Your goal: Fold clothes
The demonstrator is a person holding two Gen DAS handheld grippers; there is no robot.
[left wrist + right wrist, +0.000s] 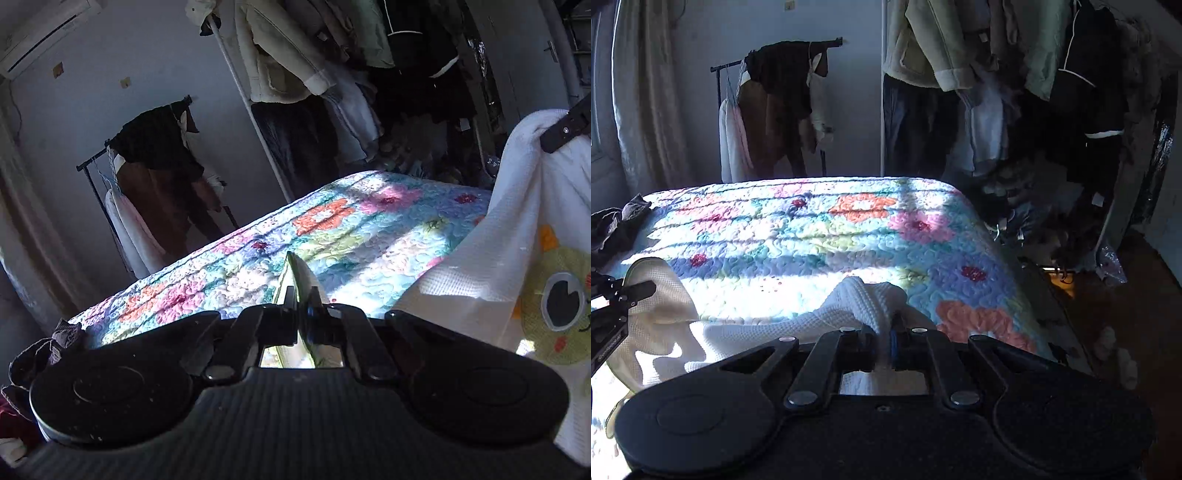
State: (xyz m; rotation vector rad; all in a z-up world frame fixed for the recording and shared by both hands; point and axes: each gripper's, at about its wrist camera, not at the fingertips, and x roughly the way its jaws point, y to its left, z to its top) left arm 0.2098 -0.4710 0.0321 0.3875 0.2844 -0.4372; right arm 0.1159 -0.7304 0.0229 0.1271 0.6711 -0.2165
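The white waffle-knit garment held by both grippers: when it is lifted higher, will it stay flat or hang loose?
Probably it will hang loose: the white garment already sags and bunches between the left gripper and the right gripper. It looks light, since thin pinches carry it. The textured knit seems unlikely to slip.

Bedroom interior. A bed with a floral quilt (820,229) lies in banded sunlight. Behind it, a pale wall (857,122), a dark garment rack (775,96) with hanging clothes, and a crowded rail of coats (1015,55). A curtain (646,103) hangs at left; an air-conditioning unit (44,33) is mounted high.
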